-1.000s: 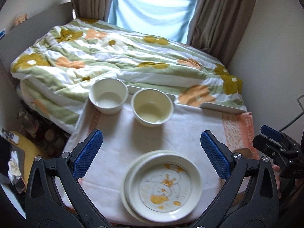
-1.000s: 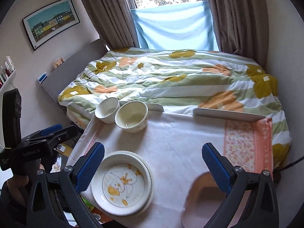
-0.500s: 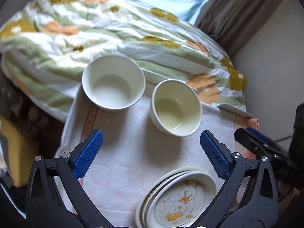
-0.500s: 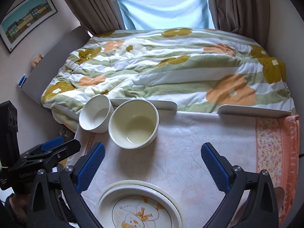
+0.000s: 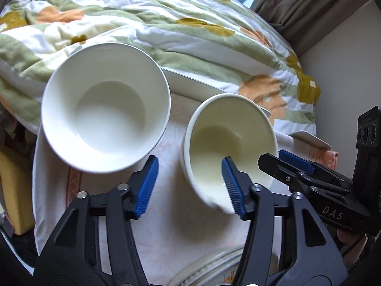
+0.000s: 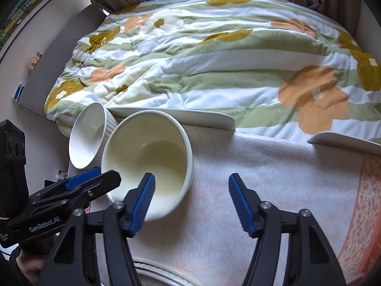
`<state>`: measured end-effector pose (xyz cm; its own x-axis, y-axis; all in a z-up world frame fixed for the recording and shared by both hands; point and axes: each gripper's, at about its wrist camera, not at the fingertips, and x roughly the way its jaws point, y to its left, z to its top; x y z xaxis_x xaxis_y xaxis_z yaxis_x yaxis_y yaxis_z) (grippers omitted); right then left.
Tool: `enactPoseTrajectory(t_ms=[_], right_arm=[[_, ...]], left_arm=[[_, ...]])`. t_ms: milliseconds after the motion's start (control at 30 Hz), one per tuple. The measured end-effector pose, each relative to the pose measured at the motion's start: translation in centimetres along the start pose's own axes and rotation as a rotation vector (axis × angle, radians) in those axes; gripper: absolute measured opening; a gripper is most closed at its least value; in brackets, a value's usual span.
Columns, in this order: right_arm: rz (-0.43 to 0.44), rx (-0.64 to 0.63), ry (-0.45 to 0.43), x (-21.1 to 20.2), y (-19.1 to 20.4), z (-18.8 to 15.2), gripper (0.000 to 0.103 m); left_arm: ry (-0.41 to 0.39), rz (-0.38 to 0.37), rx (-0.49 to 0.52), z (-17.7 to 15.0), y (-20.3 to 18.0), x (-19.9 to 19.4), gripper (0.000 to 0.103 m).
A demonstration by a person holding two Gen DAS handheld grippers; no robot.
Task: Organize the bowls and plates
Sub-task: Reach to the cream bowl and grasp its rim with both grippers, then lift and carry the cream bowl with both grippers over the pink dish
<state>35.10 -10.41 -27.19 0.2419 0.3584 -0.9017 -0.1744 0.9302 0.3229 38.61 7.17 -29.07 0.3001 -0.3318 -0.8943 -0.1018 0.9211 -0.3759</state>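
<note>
Two bowls stand at the table's far left by the bed. The white bowl (image 5: 104, 124) (image 6: 88, 135) is left of the cream bowl (image 5: 228, 147) (image 6: 147, 159). My left gripper (image 5: 188, 186) (image 6: 92, 178) is open, partly narrowed; it straddles the cream bowl's near-left rim, right finger inside, left finger outside. My right gripper (image 6: 190, 200) (image 5: 283, 159) is open; its left finger is over the cream bowl's near rim, its right finger over the cloth. The stacked plates (image 5: 214, 271) (image 6: 162, 274) lie at the near edge, mostly hidden.
A pale patterned cloth (image 6: 262, 166) covers the table. A flowered quilt on the bed (image 6: 214, 59) lies just beyond the table's far edge. A wall (image 5: 345, 47) is close on the right. Clutter sits on the floor at the left (image 5: 14, 166).
Both grippers have moved forward and down from above the plates to the bowls. Both have narrowed. Each now has a finger at the cream bowl's rim.
</note>
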Motion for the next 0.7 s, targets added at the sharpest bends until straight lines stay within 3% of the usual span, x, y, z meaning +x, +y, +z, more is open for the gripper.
enactPoseTrajectory(t_ms=[67, 133, 167, 300, 700], right_arm=[[0.007, -0.011, 0.014, 0.6, 0.0, 0.4, 0.047], [0.022, -0.022, 0.027, 1.1, 0.0, 0.7, 0.035], [0.03, -0.025, 0.033, 1.3, 0.1, 0.8, 0.033], [0.047, -0.025, 0.043, 2.0, 0.2, 1.1, 0.017], [0.045, -0.008, 0.022, 1.5, -0.1, 1.2, 0.014]], left_arm=[[0.003, 0.003, -0.006, 0.3, 0.1, 0.5, 0.039], [0.005, 0.016, 0.005, 0.5, 0.0, 0.9, 0.034], [0.007, 0.023, 0.014, 0.5, -0.1, 1.0, 0.025], [0.012, 0.032, 0.029, 0.7, -0.1, 1.4, 0.017], [0.007, 0.06, 0.083, 0.5, -0.9, 1.0, 0.014]])
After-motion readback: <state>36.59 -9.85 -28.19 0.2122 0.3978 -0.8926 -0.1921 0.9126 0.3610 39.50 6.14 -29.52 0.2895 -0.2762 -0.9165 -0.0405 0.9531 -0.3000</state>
